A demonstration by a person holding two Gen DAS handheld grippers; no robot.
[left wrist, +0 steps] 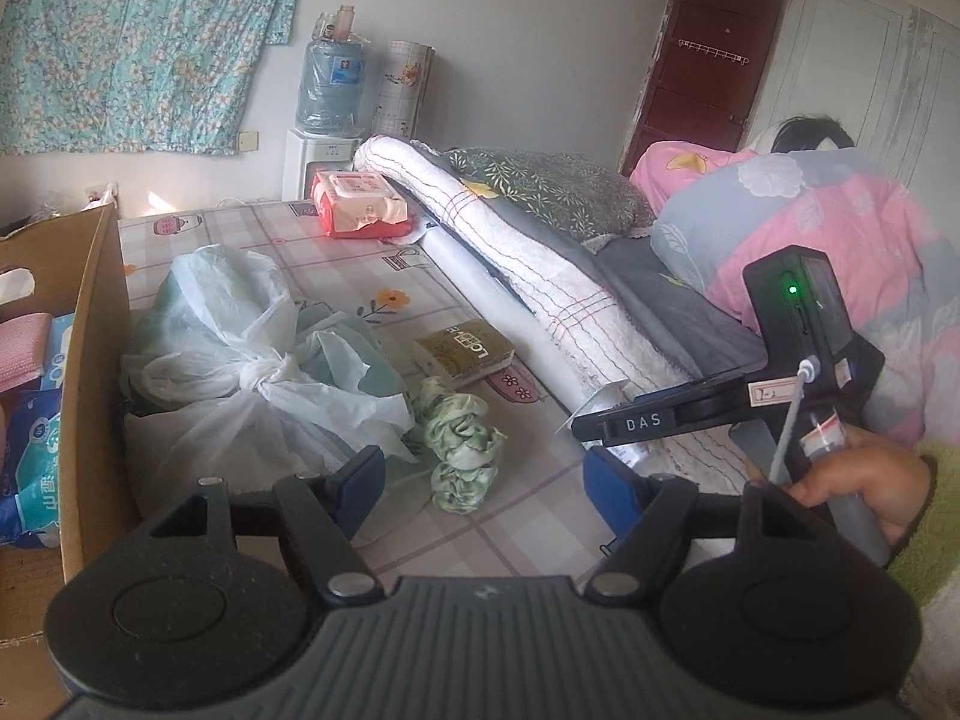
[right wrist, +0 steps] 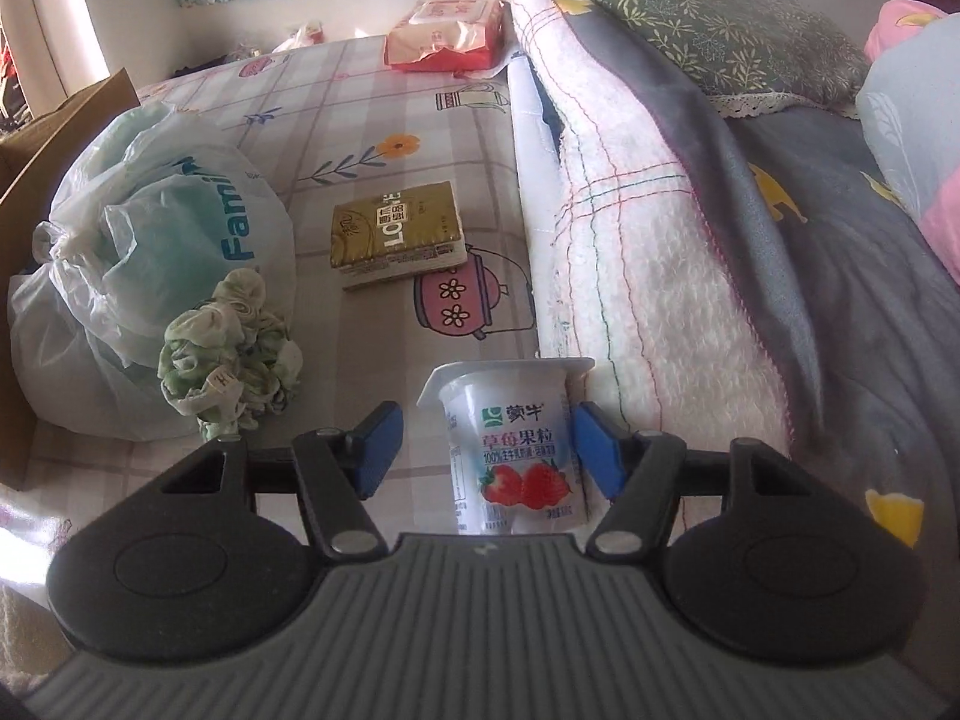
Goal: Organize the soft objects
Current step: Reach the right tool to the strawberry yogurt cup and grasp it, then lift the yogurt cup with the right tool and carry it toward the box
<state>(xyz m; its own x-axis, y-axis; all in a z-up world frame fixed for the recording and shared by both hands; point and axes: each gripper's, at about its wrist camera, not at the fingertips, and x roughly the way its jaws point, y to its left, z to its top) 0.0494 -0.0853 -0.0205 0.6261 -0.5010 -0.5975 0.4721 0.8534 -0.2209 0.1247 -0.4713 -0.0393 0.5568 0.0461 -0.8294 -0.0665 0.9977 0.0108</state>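
A strawberry yoghurt cup point(right wrist: 516, 444) stands upright on the checked sheet between the pads of my right gripper point(right wrist: 486, 450), which is open. Its right pad sits beside the cup and the left pad is well apart. My left gripper point(left wrist: 486, 480) is open and empty, low over the sheet. Just beyond its pads lies a crumpled green cloth point(left wrist: 462, 450) point(right wrist: 228, 354). A tied white plastic bag point(left wrist: 240, 360) point(right wrist: 150, 252) rests to the left of the cloth. In the left wrist view a hand holds the right gripper point(left wrist: 594, 429) at the right.
A gold tissue pack point(left wrist: 465, 351) point(right wrist: 396, 234) and a red wipes pack point(left wrist: 360, 204) point(right wrist: 450, 30) lie on the sheet. A cardboard box point(left wrist: 96, 360) with packets stands at the left. A rolled white blanket point(left wrist: 540, 276) point(right wrist: 648, 210), pillow and pink quilt point(left wrist: 810, 228) bound the right.
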